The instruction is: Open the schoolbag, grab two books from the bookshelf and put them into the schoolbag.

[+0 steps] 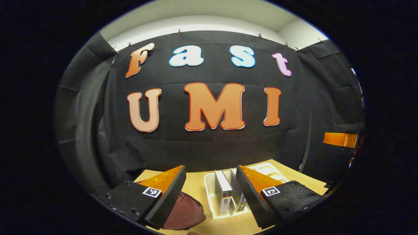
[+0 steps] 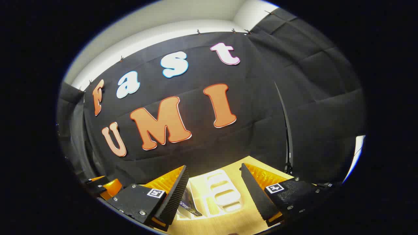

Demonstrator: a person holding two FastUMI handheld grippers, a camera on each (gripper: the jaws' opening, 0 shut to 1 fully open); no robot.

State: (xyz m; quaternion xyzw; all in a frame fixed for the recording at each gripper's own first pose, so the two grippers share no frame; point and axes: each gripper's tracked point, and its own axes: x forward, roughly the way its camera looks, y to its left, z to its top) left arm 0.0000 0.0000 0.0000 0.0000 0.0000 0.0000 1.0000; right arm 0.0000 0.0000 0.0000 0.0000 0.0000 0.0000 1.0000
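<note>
Both views looked forward over a pale wooden table (image 1: 196,182) toward the booth's black cloth wall.

In the left gripper view, the left gripper (image 1: 210,192) hovered above the table with its two fingers spread wide and nothing between them. Beyond the gap stood a white plastic bookshelf (image 1: 209,195), a low tray split into slots. Two books (image 1: 223,195) stood upright side by side in the near slots, spines up. The slots farther back looked empty. Low on the left, partly behind the left finger, lay a dark red schoolbag (image 1: 186,212), soft and slumped on the table just beside the rack. Whether it was open or zipped could not be told.

In the right gripper view, the right gripper (image 2: 214,195) was likewise spread apart and held nothing. The same rack (image 2: 222,192) showed between its fingers in glare, its far slots empty, and a dark book (image 2: 187,204) leaned at the near end by the left finger. Part of the other gripper (image 2: 104,187) sat far to the left.

As a judgement, the books looked thin, stiff and fairly light, with smooth covers that might slip; pinching one across its top edge, on both flat faces, would suit best. The bag looked limp, so its mouth would likely need holding open. No book had yet gone in.
</note>
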